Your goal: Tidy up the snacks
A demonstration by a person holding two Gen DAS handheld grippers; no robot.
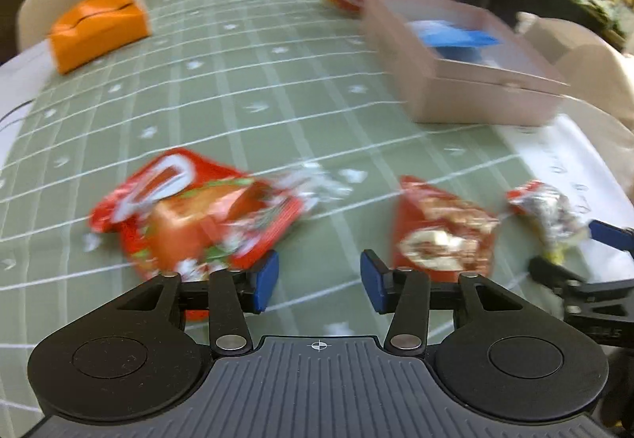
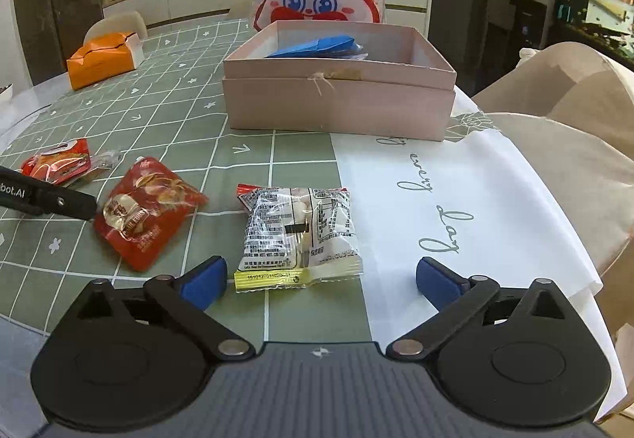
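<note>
Three loose snack packs sit on the green checked surface in front of a pink box. Right tongs are spread wide around the near end of a clear packet – small print and a barcode on it, too tiny to read – pads not touching. Left tongs are partly spread, nothing between them, between a red packet and a red pouch. White cloth reads "every day" in script. Left tool's side shows "bot.AI".
</note>
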